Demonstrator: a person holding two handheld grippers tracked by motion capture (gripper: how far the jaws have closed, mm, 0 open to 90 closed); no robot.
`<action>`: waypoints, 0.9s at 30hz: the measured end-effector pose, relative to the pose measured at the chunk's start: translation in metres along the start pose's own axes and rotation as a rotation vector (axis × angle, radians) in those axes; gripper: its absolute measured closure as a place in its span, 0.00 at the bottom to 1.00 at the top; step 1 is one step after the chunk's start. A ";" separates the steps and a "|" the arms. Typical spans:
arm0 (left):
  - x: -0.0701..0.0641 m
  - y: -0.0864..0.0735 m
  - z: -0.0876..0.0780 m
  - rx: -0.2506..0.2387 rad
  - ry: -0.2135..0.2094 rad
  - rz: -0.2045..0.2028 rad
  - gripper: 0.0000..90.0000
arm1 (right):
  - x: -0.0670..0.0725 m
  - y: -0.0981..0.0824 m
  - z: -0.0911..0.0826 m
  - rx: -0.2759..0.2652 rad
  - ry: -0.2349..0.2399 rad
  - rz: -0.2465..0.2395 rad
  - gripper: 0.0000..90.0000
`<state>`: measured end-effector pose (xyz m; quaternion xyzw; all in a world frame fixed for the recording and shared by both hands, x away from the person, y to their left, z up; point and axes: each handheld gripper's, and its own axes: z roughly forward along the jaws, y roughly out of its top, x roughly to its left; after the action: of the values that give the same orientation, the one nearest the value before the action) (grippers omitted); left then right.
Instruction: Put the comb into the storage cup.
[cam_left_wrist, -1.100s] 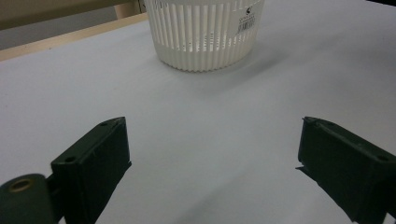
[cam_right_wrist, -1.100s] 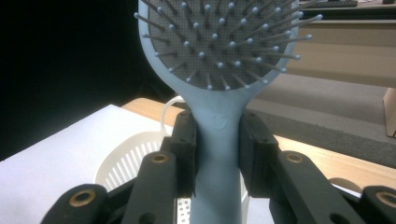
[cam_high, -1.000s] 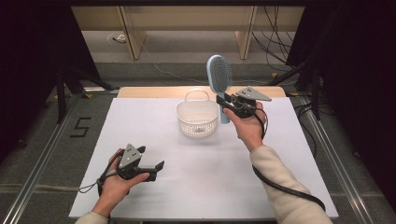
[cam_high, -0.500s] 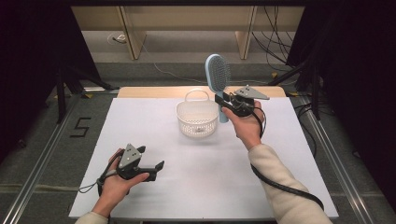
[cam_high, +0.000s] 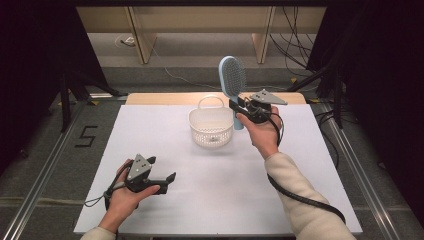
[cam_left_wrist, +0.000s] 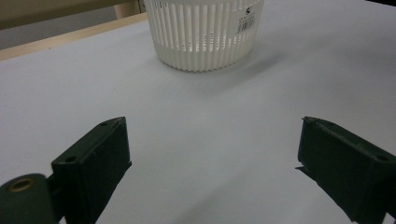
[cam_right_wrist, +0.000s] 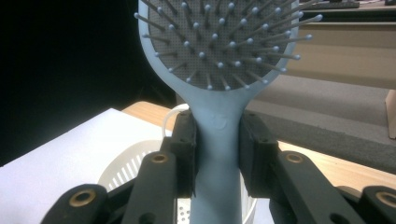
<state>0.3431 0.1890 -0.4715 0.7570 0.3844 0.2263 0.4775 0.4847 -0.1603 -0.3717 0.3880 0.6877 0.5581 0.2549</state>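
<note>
So the light blue hairbrush (cam_high: 232, 80) is held upright, bristle head on top, clamped by its handle between the jaws of the right gripper (cam_high: 239, 106). It's kept just beside the white slotted basket (cam_high: 211, 127), off its right rim, above the white table (cam_high: 300, 165). The left gripper (cam_high: 161, 176) is parked low near the front left of the table, jaws spread wide, nothing gripped between them, well apart from the basket.

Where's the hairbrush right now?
In the high view the blue hairbrush stands upright, clamped by its handle in the right gripper, just right of the white basket near the table's far edge.
</note>
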 end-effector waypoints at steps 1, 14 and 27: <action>0.000 0.000 0.000 0.000 0.001 -0.001 0.10 | 0.000 0.000 0.000 -0.001 0.000 0.001 0.78; 0.000 0.000 0.000 -0.001 0.000 -0.002 0.10 | 0.000 0.002 0.003 -0.002 -0.001 -0.002 0.78; 0.000 0.000 0.000 0.000 -0.001 0.000 0.10 | 0.001 0.002 0.005 -0.001 -0.005 -0.001 0.78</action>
<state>0.3431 0.1889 -0.4717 0.7570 0.3842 0.2260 0.4778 0.4888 -0.1569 -0.3710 0.3890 0.6869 0.5574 0.2572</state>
